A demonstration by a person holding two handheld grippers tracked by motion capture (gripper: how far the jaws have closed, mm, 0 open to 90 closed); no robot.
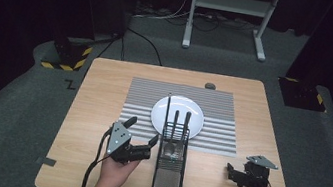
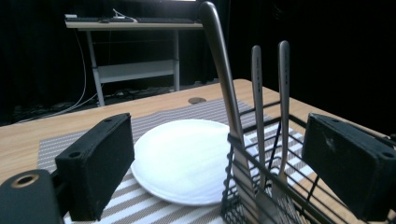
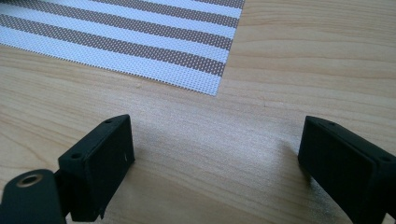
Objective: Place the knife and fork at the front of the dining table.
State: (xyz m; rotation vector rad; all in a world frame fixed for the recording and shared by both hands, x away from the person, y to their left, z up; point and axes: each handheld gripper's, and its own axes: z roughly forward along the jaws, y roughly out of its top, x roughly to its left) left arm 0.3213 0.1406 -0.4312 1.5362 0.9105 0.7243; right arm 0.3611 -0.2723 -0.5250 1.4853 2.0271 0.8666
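High view: left hand-held gripper [image 1: 142,131] held just left of the wire basket [image 1: 169,175], jaws spread apart with nothing between them. Basket standing upright at the near middle of the table [image 1: 104,89], far end touching the near rim of the white plate [image 1: 192,109]. Three utensil handles [image 1: 175,122] rising from the far end of the basket, one thin and taller than the other two. Plate resting at the middle of the striped placemat [image 1: 219,132]. Right hand-held gripper [image 1: 233,172] low over the near right part of the table, well apart from the basket, jaws apart and empty. Left gripper view: jaws wide, pads clear of everything, one on each side of the frame; basket rim [image 2: 261,154] between the jaws, farther off; tall curved handle [image 2: 222,70] and two straighter handles [image 2: 282,93] leaning up out of the basket; plate [image 2: 182,158] just beyond on the placemat [image 2: 60,144]. Right gripper view: jaws wide apart over bare wood [image 3: 210,135], nothing gripped; corner of the placemat [image 3: 187,65] ahead, not touched.
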